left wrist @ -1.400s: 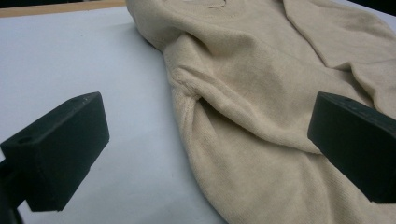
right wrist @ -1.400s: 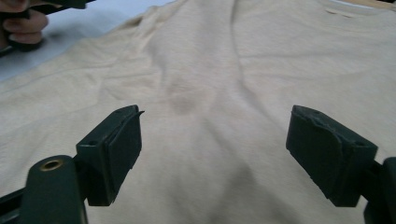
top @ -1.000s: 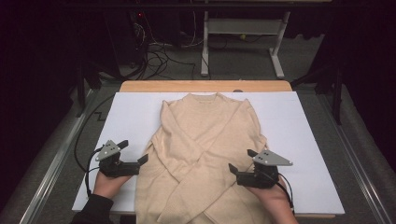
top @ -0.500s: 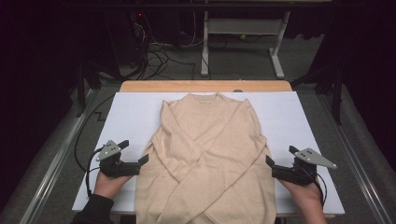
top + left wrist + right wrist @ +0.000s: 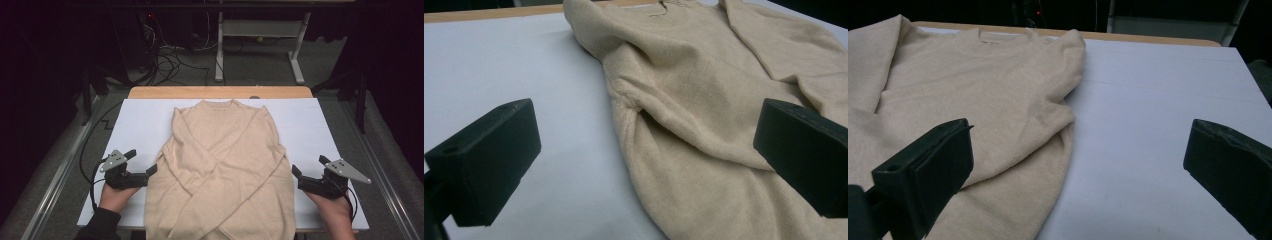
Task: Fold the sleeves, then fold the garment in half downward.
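Beige sweater [image 5: 227,170] (hem cut off below) lies between 2 open claws.

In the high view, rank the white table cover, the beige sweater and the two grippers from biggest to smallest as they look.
1. White table cover
2. Beige sweater
3. Left gripper and right gripper: they look alike in size, so unranked.
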Tool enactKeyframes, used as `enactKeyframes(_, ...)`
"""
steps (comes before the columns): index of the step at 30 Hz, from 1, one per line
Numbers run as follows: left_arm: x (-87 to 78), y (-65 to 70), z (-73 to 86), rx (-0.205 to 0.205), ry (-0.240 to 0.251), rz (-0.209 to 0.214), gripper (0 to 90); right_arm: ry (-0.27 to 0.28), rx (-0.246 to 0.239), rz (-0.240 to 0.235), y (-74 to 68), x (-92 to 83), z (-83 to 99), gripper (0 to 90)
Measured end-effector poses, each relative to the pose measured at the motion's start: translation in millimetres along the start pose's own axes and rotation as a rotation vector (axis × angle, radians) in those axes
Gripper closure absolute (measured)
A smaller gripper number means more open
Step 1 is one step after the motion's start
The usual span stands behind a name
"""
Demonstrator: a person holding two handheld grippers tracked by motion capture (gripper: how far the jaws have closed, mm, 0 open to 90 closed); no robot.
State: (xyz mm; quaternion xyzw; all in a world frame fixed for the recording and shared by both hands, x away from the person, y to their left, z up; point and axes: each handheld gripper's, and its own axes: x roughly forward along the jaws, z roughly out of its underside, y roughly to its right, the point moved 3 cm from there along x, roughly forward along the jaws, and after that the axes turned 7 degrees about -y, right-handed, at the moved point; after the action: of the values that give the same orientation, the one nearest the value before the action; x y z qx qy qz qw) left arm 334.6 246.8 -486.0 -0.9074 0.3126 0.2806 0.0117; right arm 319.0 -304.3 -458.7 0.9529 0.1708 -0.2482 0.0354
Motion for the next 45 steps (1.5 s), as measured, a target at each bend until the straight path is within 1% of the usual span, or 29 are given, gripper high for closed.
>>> enactKeyframes(4,1.2,1.6,-0.7,0.006,-0.004,-0.003,0.0,-0.002,-0.005,-0.005,-2.7,-0.9,1.1,0.0)
enactKeyframes(10,0.0,4.5,-4.2,0.006,0.007,-0.017,0.0,-0.005,-0.014,-0.001,-3.8,-3.5,3.7,0.0)
enactKeyframes(13,5.8,3.8,-5.8,0.004,-0.003,-0.019,0.0,-0.009,-0.014,0.001,-4.7,-4.4,3.3,0.0)
enactKeyframes(15,9.7,3.4,-6.4,-0.007,-0.016,-0.024,0.0,-0.009,-0.018,0.006,-5.4,-4.9,3.1,0.1)
enactKeyframes(17,11.4,4.8,-8.0,-0.011,-0.015,-0.027,0.0,-0.012,-0.013,0.004,-5.2,-3.8,4.0,0.3)
enactKeyframes(20,12.7,7.9,-10.9,0.011,-0.021,-0.036,0.0,-0.023,-0.008,0.004,-5.1,-0.3,5.7,0.7)
enactKeyframes(21,13.6,8.1,-12.1,0.020,-0.028,-0.042,0.0,-0.025,-0.014,0.005,-5.2,1.1,5.3,0.7)
enactKeyframes(23,15.6,7.4,-14.3,0.013,-0.034,-0.047,0.0,-0.029,-0.020,0.008,-5.7,4.4,3.7,1.5)
enactKeyframes(25,17.5,6.2,-15.2,-0.009,-0.036,-0.045,1.4,-0.030,-0.021,-0.001,-6.3,9.0,0.4,2.8)
enactKeyframes(28,25.9,1.0,-19.8,-0.027,-0.069,-0.057,7.8,-0.048,-0.014,0.002,-5.9,18.6,-5.2,4.7)
enactKeyframes(29,29.0,-0.9,-22.6,-0.030,-0.082,-0.063,10.6,-0.057,-0.016,0.006,-6.2,22.3,-7.3,5.5)
enactKeyframes(30,32.2,-2.4,-25.6,-0.030,-0.085,-0.065,14.8,-0.064,-0.019,0.007,-6.7,25.8,-9.7,6.5)
enactKeyframes(32,41.1,-3.9,-32.9,-0.018,-0.125,-0.067,21.9,-0.075,-0.026,0.009,-8.8,33.3,-15.0,8.4)
enactKeyframes(33,46.6,-3.8,-36.7,-0.009,-0.146,-0.066,23.7,-0.084,-0.034,0.015,-9.9,37.4,-17.5,10.4)
enactKeyframes(36,65.3,-0.5,-46.8,0.022,-0.215,-0.075,32.1,-0.119,-0.036,0.020,-11.2,52.7,-23.8,15.8)
enactKeyframes(37,71.4,-0.1,-49.1,0.022,-0.238,-0.078,33.7,-0.135,-0.032,0.024,-10.7,58.9,-25.8,17.0)
enactKeyframes(39,83.1,0.6,-51.8,0.009,-0.281,-0.062,42.1,-0.170,-0.021,0.027,-8.7,70.8,-29.7,21.2)
enactKeyframes(40,88.1,1.5,-52.5,0.007,-0.301,-0.053,44.8,-0.185,-0.012,0.029,-7.8,76.1,-31.6,23.2)
enactKeyframes(42,94.1,2.2,-53.8,0.006,-0.309,-0.061,54.4,-0.212,-0.003,0.025,-5.9,86.4,-35.1,27.2)
enactKeyframes(43,95.9,1.6,-54.1,-0.002,-0.312,-0.057,60.3,-0.227,-0.004,0.023,-5.2,91.5,-36.1,29.5)
enactKeyframes(44,96.9,0.9,-54.2,-0.020,-0.316,-0.047,64.5,-0.251,0.007,0.019,-4.8,96.4,-36.6,31.9)
enactKeyframes(45,96.2,-0.9,-54.1,-0.033,-0.317,-0.048,68.5,-0.269,0.009,0.011,-3.9,101.3,-36.7,34.8)
